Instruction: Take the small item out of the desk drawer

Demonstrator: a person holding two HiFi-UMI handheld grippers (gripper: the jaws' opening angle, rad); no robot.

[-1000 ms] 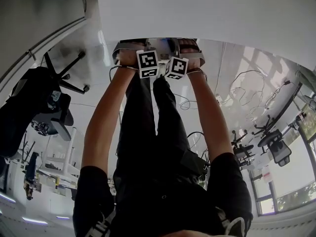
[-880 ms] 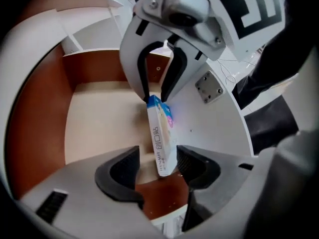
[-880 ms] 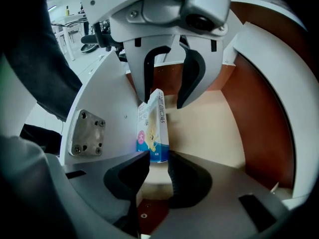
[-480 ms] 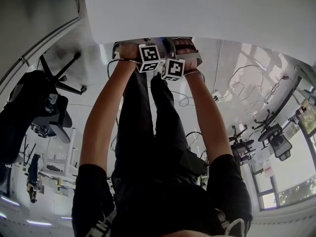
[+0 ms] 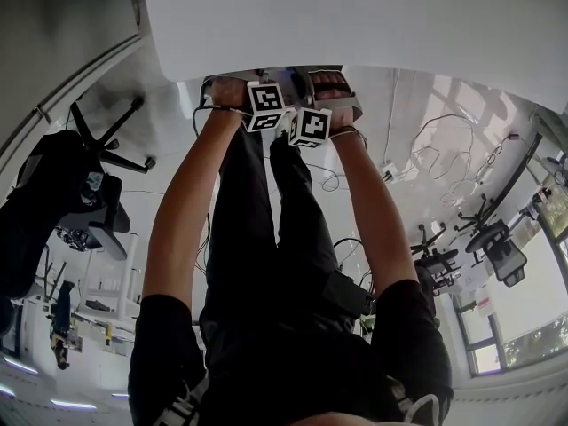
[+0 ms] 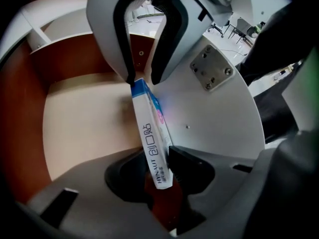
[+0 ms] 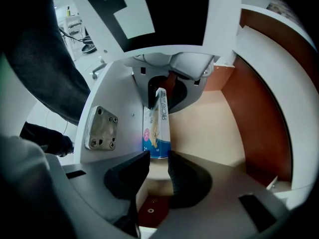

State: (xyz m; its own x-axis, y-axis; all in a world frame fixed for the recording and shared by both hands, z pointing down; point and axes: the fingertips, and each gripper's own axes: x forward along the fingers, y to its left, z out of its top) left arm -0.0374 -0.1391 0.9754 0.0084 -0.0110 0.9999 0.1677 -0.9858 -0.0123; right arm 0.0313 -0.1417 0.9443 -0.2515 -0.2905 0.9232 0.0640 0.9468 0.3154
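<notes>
ok so: band-aid box [image 6: 152, 133] is inside open drawer [image 6: 84, 118], over beige floor, clear of brown side walls. Can't tell if it touches floor. Right gripper [image 7: 158, 158] clamped on one end of box. Left gripper [image 6: 158, 169] jaws just been closing, now pinching other end. Head view: both grippers tucked under edge of white surface [image 5: 355, 16], side by side.

Your head view is bright and fisheye-bowed, with window [image 5: 532, 349] light glaring off the glossy floor [image 5: 426, 122]. In both gripper views the small box [image 6: 149, 138] between the jaws reads sharp, the nearest jaws blur, and the corners go black.
</notes>
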